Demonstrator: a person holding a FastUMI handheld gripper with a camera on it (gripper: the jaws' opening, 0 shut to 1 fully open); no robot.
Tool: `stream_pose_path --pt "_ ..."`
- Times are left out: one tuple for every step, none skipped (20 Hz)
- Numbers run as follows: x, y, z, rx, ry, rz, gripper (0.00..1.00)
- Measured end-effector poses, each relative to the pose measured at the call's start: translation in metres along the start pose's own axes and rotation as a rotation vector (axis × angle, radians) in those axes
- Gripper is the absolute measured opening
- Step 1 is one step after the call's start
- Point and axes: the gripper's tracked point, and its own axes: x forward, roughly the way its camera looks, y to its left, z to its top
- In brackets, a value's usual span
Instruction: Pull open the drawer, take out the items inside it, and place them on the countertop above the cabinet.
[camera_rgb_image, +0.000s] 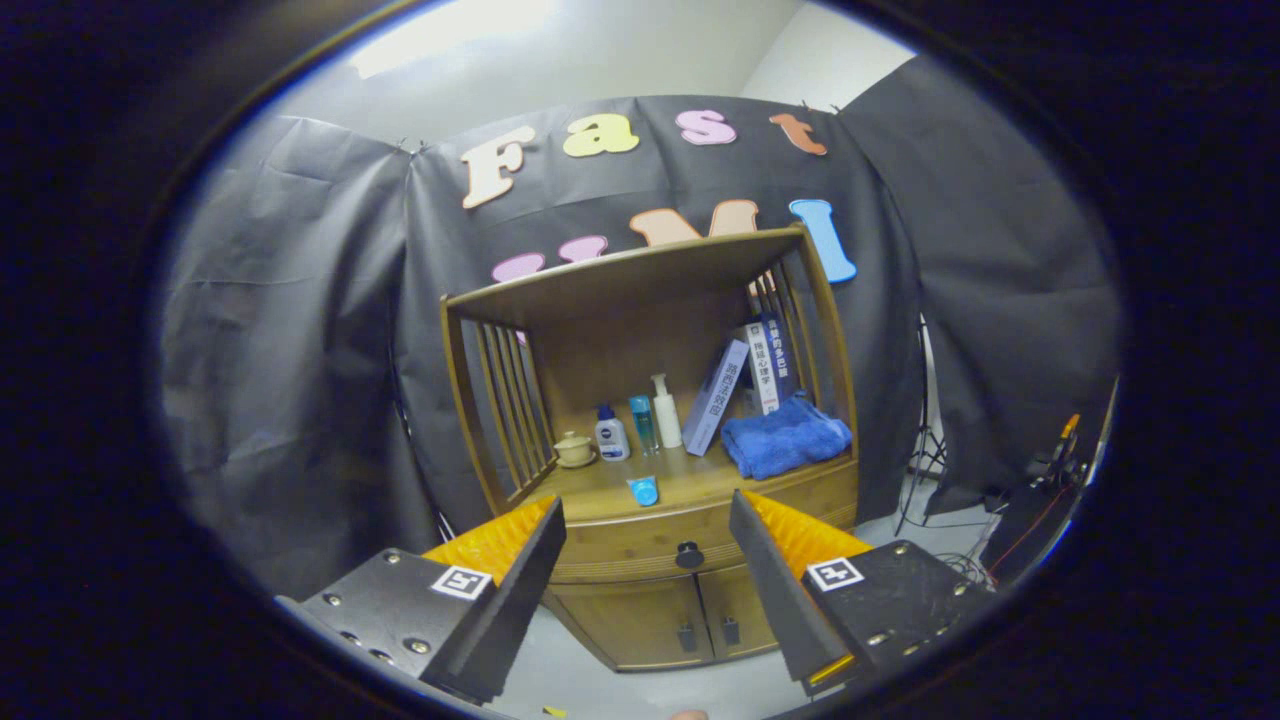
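We see the cabinet (650, 560) straight ahead, with our gripper (648, 520) held well short of it, fingers spread wide and holding nothing. The drawer (640, 545) sits flush under the countertop (600, 480), its dark round knob (689, 555) showing between the fingers and beyond them. A small blue item (644, 491) lies near the countertop's front edge, so the shut drawer fits either a job still ahead or one done and closed again. We judge the knob to be the only hold: small, hard, rounded, likely to slip unless both fingers pinch it squarely from the sides. The drawer looks like solid wood, so we expect it stiff and fairly heavy, wanting a straight, level pull. What lies inside we cannot tell. Bottles (640, 422), books (740, 385) and a towel (785, 435) stand toward the back.
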Motion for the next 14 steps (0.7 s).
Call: stream_pose_path --pt "-0.008 0.002 0.003 -0.022 0.008 0.012 0.99" --pt "-0.015 0.000 0.008 -0.044 0.003 0.004 0.99" --pt "-0.021 -0.003 0.014 -0.061 -0.015 -0.002 0.99" --pt "-0.026 -0.001 0.018 -0.073 -0.022 0.004 0.99" --pt "-0.031 0.000 0.019 -0.082 -0.030 0.002 0.99" --pt "-0.036 -0.003 0.024 -0.089 -0.048 -0.009 0.99" --pt "-0.040 -0.008 0.031 -0.094 -0.066 -0.022 0.99" --pt "-0.043 -0.009 0.035 -0.096 -0.080 -0.024 0.99" --pt "-0.046 -0.009 0.037 -0.096 -0.094 -0.028 0.99" --pt "-0.046 -0.009 0.039 -0.100 -0.097 -0.027 0.99" --pt "-0.046 -0.008 0.036 -0.102 -0.092 -0.026 0.99" --pt "-0.045 -0.007 0.033 -0.106 -0.089 -0.024 0.99" --pt "-0.044 -0.006 0.032 -0.110 -0.086 -0.020 0.99" --pt "-0.043 -0.005 0.029 -0.113 -0.079 -0.019 0.99"
